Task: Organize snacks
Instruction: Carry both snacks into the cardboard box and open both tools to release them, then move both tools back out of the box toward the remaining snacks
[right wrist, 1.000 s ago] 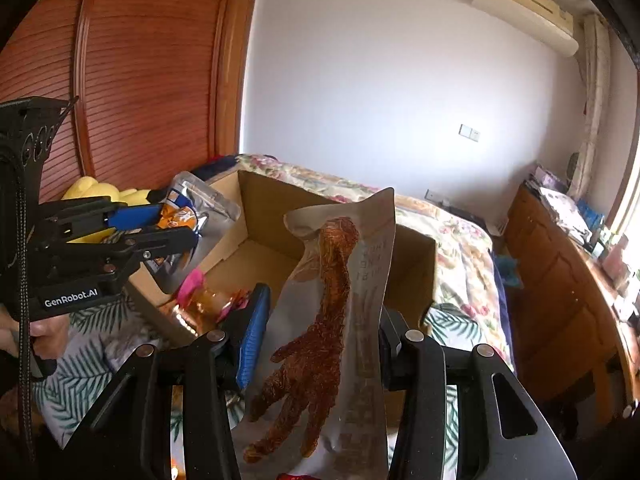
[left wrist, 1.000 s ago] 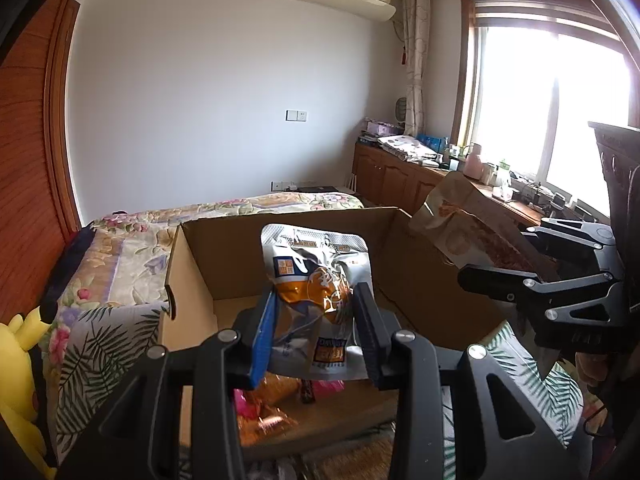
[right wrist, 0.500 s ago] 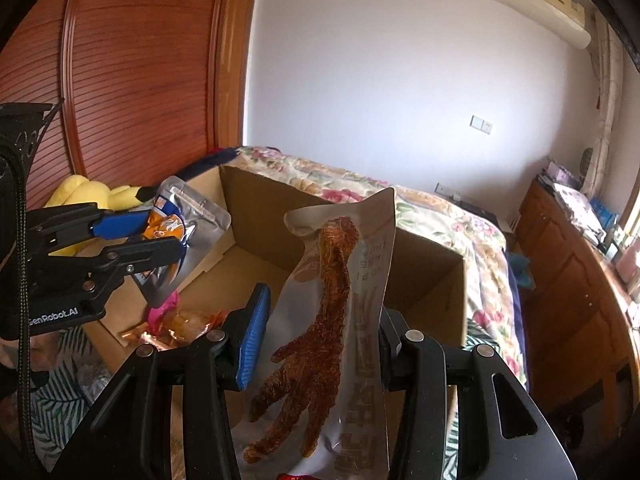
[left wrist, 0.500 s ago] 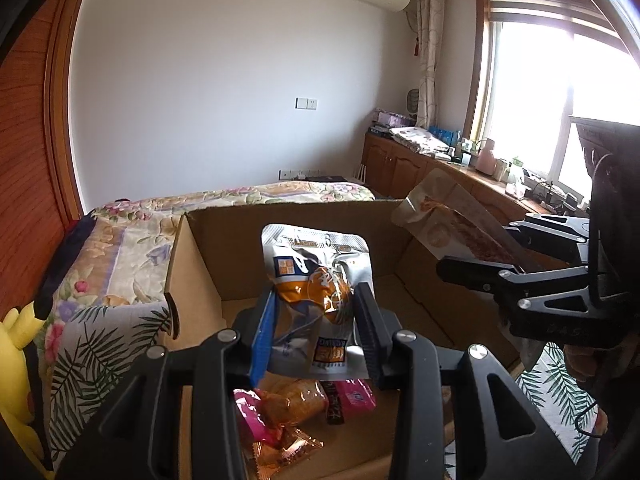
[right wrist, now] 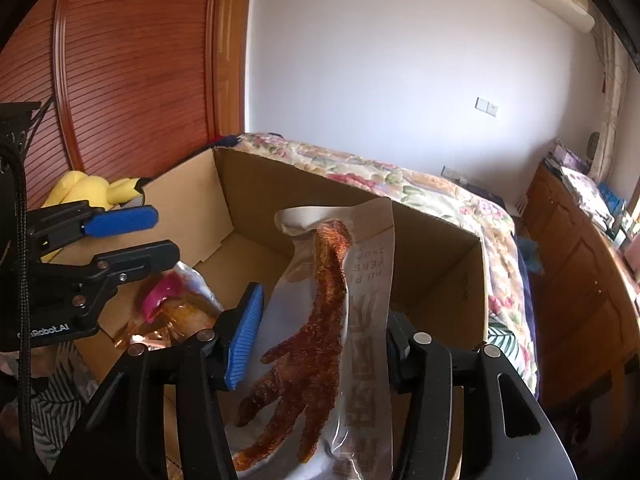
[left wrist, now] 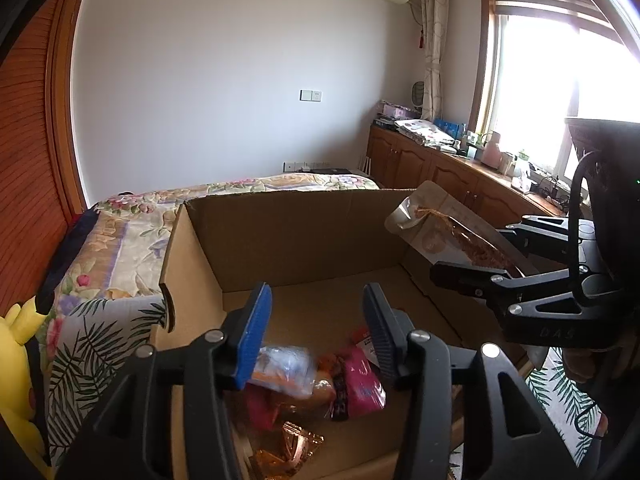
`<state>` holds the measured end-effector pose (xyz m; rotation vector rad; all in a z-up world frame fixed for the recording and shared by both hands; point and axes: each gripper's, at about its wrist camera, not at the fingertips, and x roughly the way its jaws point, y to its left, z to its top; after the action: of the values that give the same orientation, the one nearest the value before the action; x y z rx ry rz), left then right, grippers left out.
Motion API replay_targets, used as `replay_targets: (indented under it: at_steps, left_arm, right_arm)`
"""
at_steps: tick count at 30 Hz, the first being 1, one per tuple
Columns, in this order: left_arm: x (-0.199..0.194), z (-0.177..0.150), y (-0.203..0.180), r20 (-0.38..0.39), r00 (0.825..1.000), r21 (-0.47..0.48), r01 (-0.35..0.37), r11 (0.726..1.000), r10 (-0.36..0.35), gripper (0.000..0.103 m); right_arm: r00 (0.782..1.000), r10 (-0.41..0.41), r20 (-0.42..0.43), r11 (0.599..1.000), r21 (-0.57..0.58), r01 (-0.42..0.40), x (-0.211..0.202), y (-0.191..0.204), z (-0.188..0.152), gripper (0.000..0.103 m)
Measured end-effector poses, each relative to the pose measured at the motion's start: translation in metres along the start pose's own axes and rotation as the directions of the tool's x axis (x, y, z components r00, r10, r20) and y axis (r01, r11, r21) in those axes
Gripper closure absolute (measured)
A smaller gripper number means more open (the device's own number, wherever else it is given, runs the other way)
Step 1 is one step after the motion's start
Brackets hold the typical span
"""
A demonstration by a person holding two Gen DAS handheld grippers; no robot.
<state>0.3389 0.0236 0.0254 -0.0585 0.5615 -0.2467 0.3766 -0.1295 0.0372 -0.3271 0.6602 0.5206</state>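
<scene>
An open cardboard box [left wrist: 300, 240] stands on the bed. Over its near left part my left gripper [left wrist: 316, 300] hangs with its jaws opening and nothing between them. The silver snack pouch [left wrist: 284, 368] lies below on the box floor, among a pink packet [left wrist: 360, 380] and an orange one [left wrist: 296, 448]. My right gripper [right wrist: 324, 312] is over the box's right side. A clear pouch with a brown chicken foot [right wrist: 312, 344] stands upright between its fingers. Those jaws are opening, and the pouch still sits between the pads. The left wrist view shows that pouch [left wrist: 460, 232] tilted over the box wall.
The bed has a floral cover [left wrist: 132, 240] and a leaf-print cloth [left wrist: 92, 340] at the box's left. A yellow plush toy [left wrist: 16, 360] sits at the far left. Wooden cabinets [left wrist: 440, 172] run under the window, and a slatted wooden wardrobe [right wrist: 120, 80] stands behind.
My left gripper has opened and the silver pouch has dropped from it onto the box floor. Both grippers have come further over the box. The right jaws stand a little wider.
</scene>
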Motion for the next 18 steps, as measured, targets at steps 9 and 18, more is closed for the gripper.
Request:
replay_targets:
  at_steps: [9, 18]
  left_arm:
    - [-0.005, -0.002, -0.004, 0.0, 1.0, 0.016, -0.01, 1.0, 0.01, 0.055]
    - [-0.018, -0.001, -0.009, 0.006, 1.0, 0.03, -0.018, 0.999, 0.017, 0.055]
  right_arm:
    - [1.0, 0.003, -0.003, 0.999, 0.038, -0.003, 0.004, -0.003, 0.003, 0.039]
    - [1.0, -0.012, 0.014, 0.998, 0.063, 0.011, 0.0, -0.013, 0.005, 0.032]
